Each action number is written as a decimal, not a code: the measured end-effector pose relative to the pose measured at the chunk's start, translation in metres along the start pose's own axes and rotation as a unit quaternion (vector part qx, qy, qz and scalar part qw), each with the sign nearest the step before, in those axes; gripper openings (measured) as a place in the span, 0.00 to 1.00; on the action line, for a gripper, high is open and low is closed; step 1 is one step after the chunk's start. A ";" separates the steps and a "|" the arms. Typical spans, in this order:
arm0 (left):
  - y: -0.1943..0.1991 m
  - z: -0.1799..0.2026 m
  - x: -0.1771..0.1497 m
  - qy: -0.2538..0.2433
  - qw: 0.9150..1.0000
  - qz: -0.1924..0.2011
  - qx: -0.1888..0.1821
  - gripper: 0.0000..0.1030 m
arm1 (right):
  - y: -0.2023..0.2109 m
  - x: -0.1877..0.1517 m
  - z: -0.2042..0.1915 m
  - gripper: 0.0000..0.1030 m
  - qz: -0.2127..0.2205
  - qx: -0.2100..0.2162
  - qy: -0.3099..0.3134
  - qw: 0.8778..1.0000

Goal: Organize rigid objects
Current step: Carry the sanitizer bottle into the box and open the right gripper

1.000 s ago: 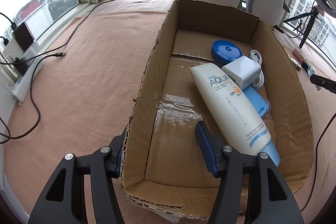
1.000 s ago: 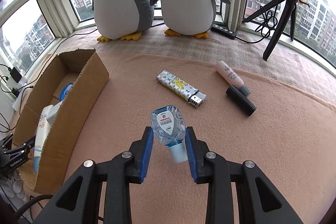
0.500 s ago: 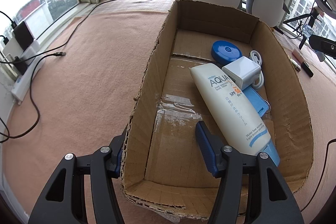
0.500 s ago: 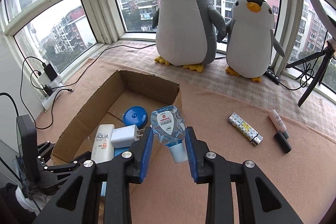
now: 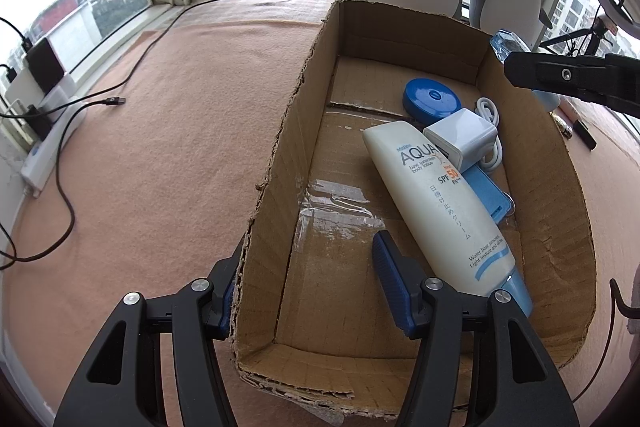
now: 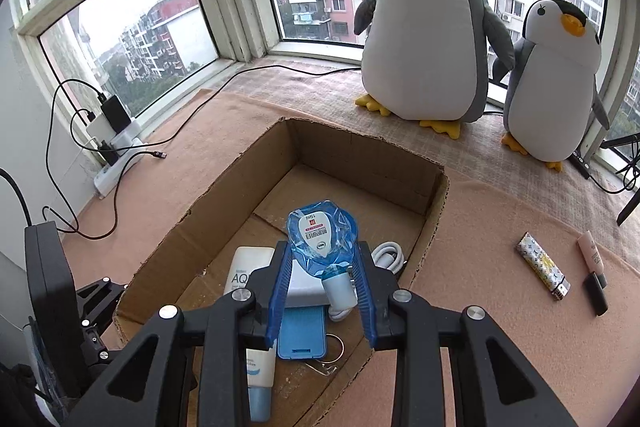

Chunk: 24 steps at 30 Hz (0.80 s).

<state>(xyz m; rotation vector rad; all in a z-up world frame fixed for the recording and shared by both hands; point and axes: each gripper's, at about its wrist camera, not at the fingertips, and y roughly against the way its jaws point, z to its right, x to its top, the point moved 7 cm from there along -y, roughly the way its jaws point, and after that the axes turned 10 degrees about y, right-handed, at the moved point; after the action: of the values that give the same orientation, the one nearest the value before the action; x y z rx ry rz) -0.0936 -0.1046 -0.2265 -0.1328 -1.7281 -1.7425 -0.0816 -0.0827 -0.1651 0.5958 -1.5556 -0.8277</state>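
An open cardboard box (image 5: 280, 155) (image 6: 372, 163) lies on the pink carpet. Inside are a white AQUA sunscreen tube (image 5: 440, 203) (image 6: 248, 275), a white charger (image 5: 462, 141) with its cable (image 6: 388, 253), a blue round tin (image 5: 430, 99) and a flat blue case (image 6: 302, 333). My right gripper (image 6: 322, 267) is shut on a small clear blue bottle (image 6: 322, 239) and hangs over the box's right side; the left wrist view shows that bottle (image 5: 506, 43) above the right wall. My left gripper (image 5: 310, 287) is open and straddles the box's left wall near the front corner.
A patterned lighter (image 6: 542, 269), a pink tube (image 6: 590, 255) and a black cap (image 6: 596, 293) lie on the carpet right of the box. Two plush penguins (image 6: 424, 27) (image 6: 556, 83) stand by the window. A power strip with cables (image 6: 116, 163) sits at the left edge.
My right gripper has carried the blue bottle up off the carpet and leftwards to above the box. The left gripper and the box contents have stayed put.
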 end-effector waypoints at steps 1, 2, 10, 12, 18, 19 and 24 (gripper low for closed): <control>0.000 0.000 0.000 0.000 1.000 0.000 0.000 0.58 | -0.002 0.000 -0.001 0.27 -0.002 0.001 0.001 1.000; 0.000 0.000 0.000 0.000 1.000 0.000 0.000 0.58 | -0.004 0.000 -0.002 0.27 -0.004 0.001 0.002 1.000; 0.000 0.000 0.000 0.000 1.000 0.000 0.000 0.58 | -0.007 0.005 -0.007 0.27 -0.006 0.000 0.010 1.000; 0.000 -0.001 0.000 0.000 1.000 0.000 0.000 0.58 | -0.006 0.005 -0.009 0.29 -0.004 -0.001 0.016 1.000; 0.000 0.000 0.000 0.000 1.000 0.000 0.000 0.58 | -0.001 0.010 -0.010 0.81 0.014 -0.015 0.015 1.000; 0.000 0.000 0.000 0.000 1.000 0.000 0.000 0.58 | 0.001 0.011 -0.009 0.81 0.017 -0.016 0.012 1.000; 0.000 0.000 0.000 0.001 1.000 0.000 0.000 0.58 | 0.002 0.013 -0.007 0.81 0.015 -0.020 0.012 1.000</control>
<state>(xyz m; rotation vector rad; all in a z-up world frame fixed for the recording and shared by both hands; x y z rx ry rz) -0.0932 -0.1047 -0.2267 -0.1326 -1.7265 -1.7424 -0.0765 -0.0930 -0.1555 0.5491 -1.5196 -0.8242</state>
